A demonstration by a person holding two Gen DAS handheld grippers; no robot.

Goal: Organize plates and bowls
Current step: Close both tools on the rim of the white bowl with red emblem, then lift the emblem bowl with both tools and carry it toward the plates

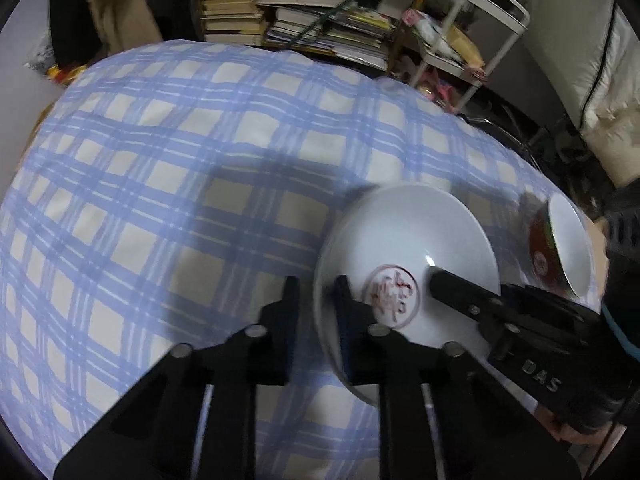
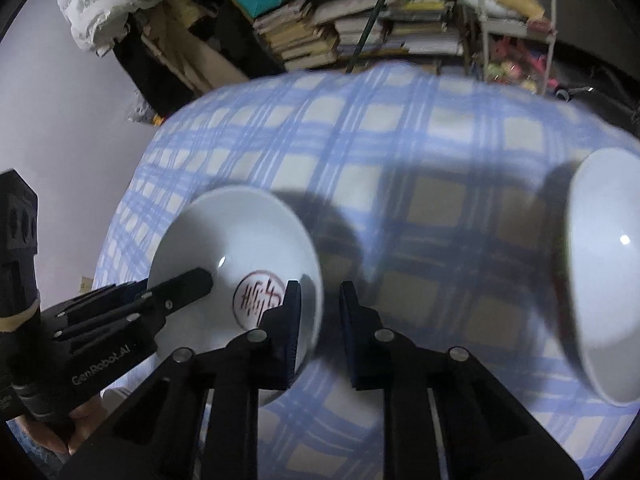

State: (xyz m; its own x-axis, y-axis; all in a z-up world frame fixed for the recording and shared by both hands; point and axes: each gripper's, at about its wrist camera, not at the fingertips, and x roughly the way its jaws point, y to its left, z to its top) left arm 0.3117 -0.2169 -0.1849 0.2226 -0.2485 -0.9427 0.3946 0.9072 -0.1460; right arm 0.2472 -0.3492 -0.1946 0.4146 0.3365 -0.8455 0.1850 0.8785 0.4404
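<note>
The white plate [image 1: 404,240] with a red round mark [image 1: 394,296] in its middle sits on the near part of the checked tablecloth [image 1: 180,160]. The left gripper [image 1: 316,300] has its fingers apart, straddling the plate's left rim; the right gripper [image 2: 320,308] straddles the right rim, fingers likewise apart. A bowl [image 2: 604,280] lies well off to the right. Stacked books [image 1: 288,12] fill the far shelves

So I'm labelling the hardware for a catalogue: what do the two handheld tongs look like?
Both are matte black, with flat angular linkage arms, silver round pivot pins and ribbed dark-blue pads. The right tongs carry raised "DAS" lettering; the left tongs show white "GenRobot.AI" lettering.
</note>
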